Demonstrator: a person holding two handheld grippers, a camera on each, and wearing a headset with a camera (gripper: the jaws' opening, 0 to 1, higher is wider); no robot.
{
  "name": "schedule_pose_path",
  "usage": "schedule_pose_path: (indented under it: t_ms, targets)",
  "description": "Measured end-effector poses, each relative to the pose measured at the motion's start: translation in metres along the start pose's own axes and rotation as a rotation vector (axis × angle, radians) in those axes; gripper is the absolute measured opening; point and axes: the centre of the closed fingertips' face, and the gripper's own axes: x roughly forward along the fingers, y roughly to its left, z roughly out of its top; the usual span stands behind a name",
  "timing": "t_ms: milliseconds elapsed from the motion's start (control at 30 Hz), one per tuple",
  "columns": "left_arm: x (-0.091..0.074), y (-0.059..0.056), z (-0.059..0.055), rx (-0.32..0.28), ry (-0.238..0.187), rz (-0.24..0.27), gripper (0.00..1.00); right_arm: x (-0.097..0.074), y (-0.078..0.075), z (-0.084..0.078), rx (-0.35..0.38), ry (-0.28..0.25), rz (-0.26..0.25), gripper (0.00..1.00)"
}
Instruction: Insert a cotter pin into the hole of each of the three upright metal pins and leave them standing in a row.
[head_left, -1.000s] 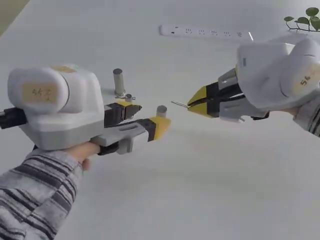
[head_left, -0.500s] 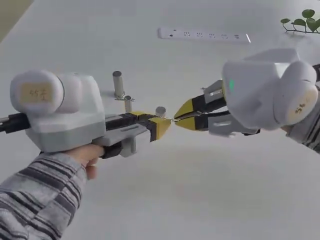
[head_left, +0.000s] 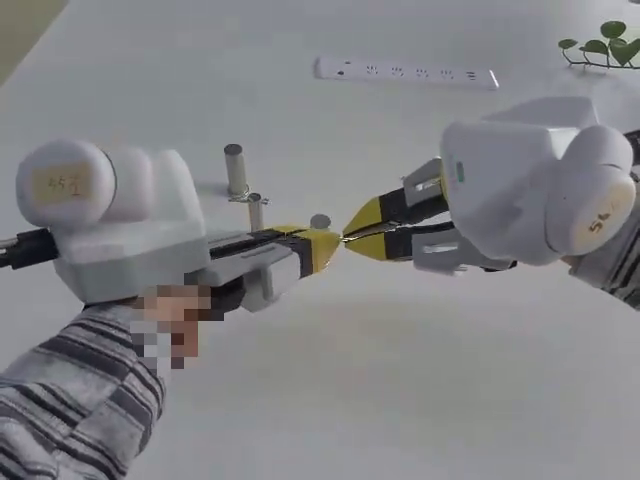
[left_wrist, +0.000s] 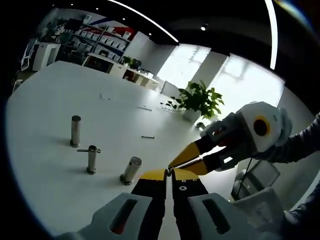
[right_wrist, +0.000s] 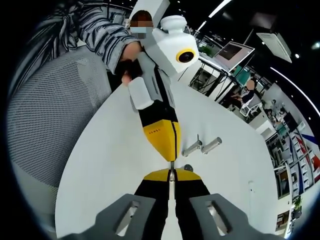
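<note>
Thin cotter pin (right_wrist: 171, 165) sits pinched in the pressed-together jaws of the R gripper (head_left: 350, 231), mid-frame over the white bench (head_left: 400, 380). L gripper (head_left: 334, 244) meets it tip to tip from 9 o'clock, jaws closed; can't tell if they nip the pin. At 10 o'clock, 3 metal pins stand in a row: nearest pin (head_left: 320, 220), middle pin (head_left: 256, 210) w/ a fitted cotter (left_wrist: 89, 149) through its top, farthest pin (head_left: 233, 168).

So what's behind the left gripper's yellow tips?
A metal pin. Its round top peeks over the left gripper; the tips cover its body and base. That gripper and the right gripper pinch a cotter pin.
</note>
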Motion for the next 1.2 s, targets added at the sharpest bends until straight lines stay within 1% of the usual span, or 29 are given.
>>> schedule_pose_path:
  t_ms: [33,67,100,167,200,233,267,300,333,367,400,433,533,600,633,667,767,800,867,933,967,1033,1100,1200]
  targets:
    - [0.0,0.0,0.0,0.005,0.001,-0.001,0.0,0.0,0.001,0.0,0.014,-0.001,0.003,0.0]
    - [0.0,-0.001,0.0,0.024,0.0,-0.003,0.0,0.0,0.001,0.0,0.021,-0.004,0.002,0.0]
    - [0.0,-0.002,0.0,0.049,-0.003,-0.006,0.0,0.0,0.0,0.0,0.024,-0.006,-0.002,0.0]
    - [0.0,-0.003,-0.001,0.097,0.004,-0.007,0.0,0.0,0.002,0.0,0.057,-0.008,0.004,0.0]
    - [0.0,-0.003,-0.003,0.112,0.015,-0.011,0.0,0.001,0.007,-0.002,0.114,0.001,0.038,0.0]
    - [0.0,-0.003,-0.004,0.136,0.024,-0.006,0.0,0.001,0.007,-0.004,0.14,0.006,0.037,0.0]
    - [0.0,-0.003,-0.005,0.16,0.029,-0.01,0.0,0.002,0.003,-0.004,0.145,-0.006,0.023,0.0]
    - [0.0,-0.004,-0.006,0.189,0.039,-0.021,0.0,0.002,0.006,-0.004,0.183,-0.013,0.033,0.01]
    - [0.0,-0.004,-0.006,0.197,0.039,-0.021,0.0,0.002,0.008,-0.006,0.239,-0.017,0.045,0.05]
    - [-0.001,-0.004,-0.006,0.223,0.044,-0.026,0.0,0.003,0.006,-0.008,0.261,-0.027,0.046,0.07]
    - [-0.001,-0.003,-0.006,0.233,0.046,-0.026,0.0,0.003,0.006,-0.008,0.27,-0.043,0.054,0.08]
    - [-0.002,-0.003,-0.006,0.253,0.049,-0.032,0.0,0.003,0.01,-0.007,0.319,-0.06,0.076,0.07]
    - [-0.004,-0.003,-0.007,0.306,0.062,-0.05,0.0,0.003,0.015,-0.008,0.404,-0.083,0.101,0.08]
    - [-0.006,-0.003,-0.009,0.346,0.081,-0.065,0.0,0.004,0.014,-0.012,0.452,-0.091,0.11,0.08]
    - [-0.006,-0.003,-0.01,0.36,0.086,-0.071,0.0,0.004,0.015,-0.013,0.486,-0.1,0.12,0.08]
    - [-0.007,-0.005,-0.01,0.372,0.085,-0.083,0.0,0.004,0.014,-0.014,0.505,-0.11,0.118,0.08]
    - [-0.009,-0.01,-0.006,0.375,0.066,-0.111,0.0,0.003,0.015,-0.013,0.57,-0.141,0.128,0.07]
    - [-0.009,-0.011,-0.006,0.389,0.068,-0.117,0.0,0.003,0.016,-0.013,0.573,-0.15,0.13,0.07]
    - [-0.008,-0.013,-0.007,0.403,0.072,-0.128,0.0,0.002,0.018,-0.011,0.602,-0.167,0.139,0.07]
    - [-0.009,-0.017,-0.008,0.407,0.074,-0.155,0.0,0.001,0.02,-0.007,0.621,-0.191,0.154,0.07]
    - [-0.009,-0.018,-0.008,0.41,0.074,-0.161,0.0,0.001,0.021,-0.005,0.635,-0.199,0.158,0.06]
    - [-0.009,-0.02,-0.009,0.414,0.077,-0.169,0.0,0.0,0.024,-0.001,0.632,-0.21,0.168,0.04]
    - [-0.008,-0.022,-0.01,0.409,0.075,-0.179,0.0,0.0,0.026,-0.001,0.618,-0.203,0.172,0.0]
    - [-0.008,-0.022,-0.01,0.405,0.076,-0.178,0.0,0.0,0.028,0.001,0.61,-0.197,0.177,0.0]
